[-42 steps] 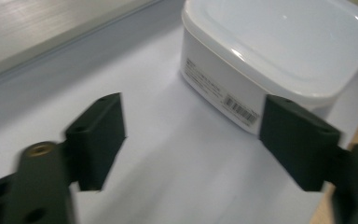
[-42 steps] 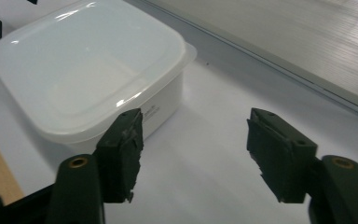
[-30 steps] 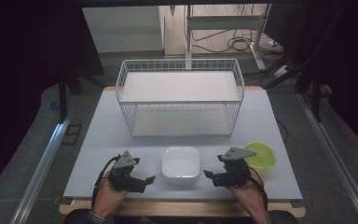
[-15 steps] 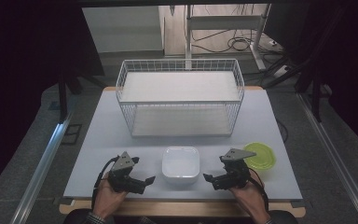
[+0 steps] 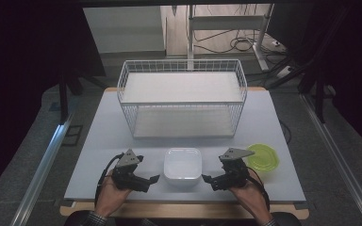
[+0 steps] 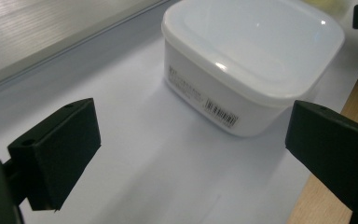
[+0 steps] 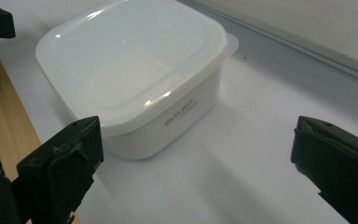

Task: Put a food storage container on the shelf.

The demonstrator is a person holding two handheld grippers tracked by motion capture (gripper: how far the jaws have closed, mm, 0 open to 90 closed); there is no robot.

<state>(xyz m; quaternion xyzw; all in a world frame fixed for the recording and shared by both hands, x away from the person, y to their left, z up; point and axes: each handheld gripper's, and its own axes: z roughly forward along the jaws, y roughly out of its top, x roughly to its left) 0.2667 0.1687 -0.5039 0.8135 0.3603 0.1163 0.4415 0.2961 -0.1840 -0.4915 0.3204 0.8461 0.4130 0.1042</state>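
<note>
Two grippers — left gripper [image 5: 152, 180], right gripper [image 5: 208, 179] — flank the white container [image 5: 183, 164], jaws apart, seemingly untouching.

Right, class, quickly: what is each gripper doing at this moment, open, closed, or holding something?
Left gripper: open, holding nothing, beside the white lidded container.
Right gripper: open, jaws have just been opening, nothing between them.
</note>
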